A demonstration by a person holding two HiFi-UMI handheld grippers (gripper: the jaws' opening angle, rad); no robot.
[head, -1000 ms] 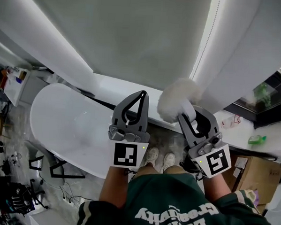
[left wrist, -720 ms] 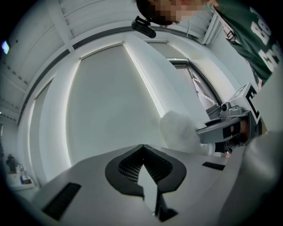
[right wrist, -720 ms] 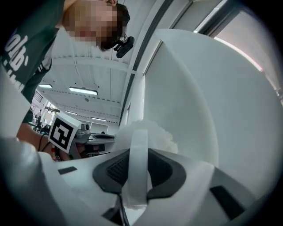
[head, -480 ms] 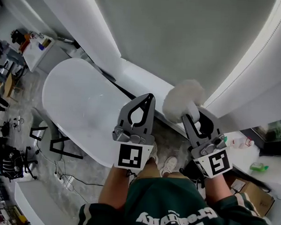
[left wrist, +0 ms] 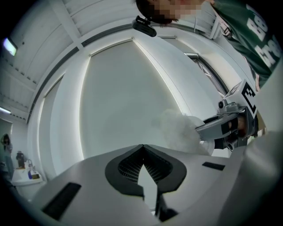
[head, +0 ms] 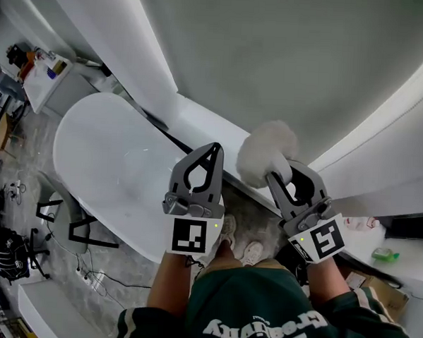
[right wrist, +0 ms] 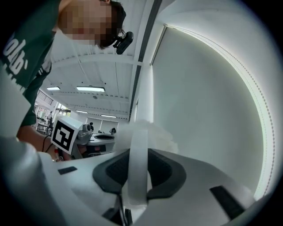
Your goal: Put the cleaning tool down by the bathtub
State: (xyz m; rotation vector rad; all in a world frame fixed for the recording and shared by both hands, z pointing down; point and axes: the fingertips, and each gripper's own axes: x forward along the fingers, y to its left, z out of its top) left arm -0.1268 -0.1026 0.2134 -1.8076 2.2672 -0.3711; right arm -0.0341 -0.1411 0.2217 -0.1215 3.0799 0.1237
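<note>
The cleaning tool is a fluffy white duster head (head: 267, 152) on a flat white handle (right wrist: 137, 163). My right gripper (head: 280, 177) is shut on that handle and holds the head up in front of the grey wall. In the left gripper view the duster head (left wrist: 177, 131) shows to the right. My left gripper (head: 212, 149) is shut with nothing in it, its tips meeting above the rim of the white bathtub (head: 109, 163). The tub lies below and to the left of both grippers.
A white ledge (head: 199, 125) runs along the wall behind the tub. A white cabinet (head: 43, 78) with small items stands at the tub's far end. My shoes (head: 236, 240) stand on the stone floor. A cardboard box (head: 375, 290) sits at the right.
The head view has swung left over the second, so the tub fills more of the frame. Both grippers keep their pose and the duster stays in the right one.
</note>
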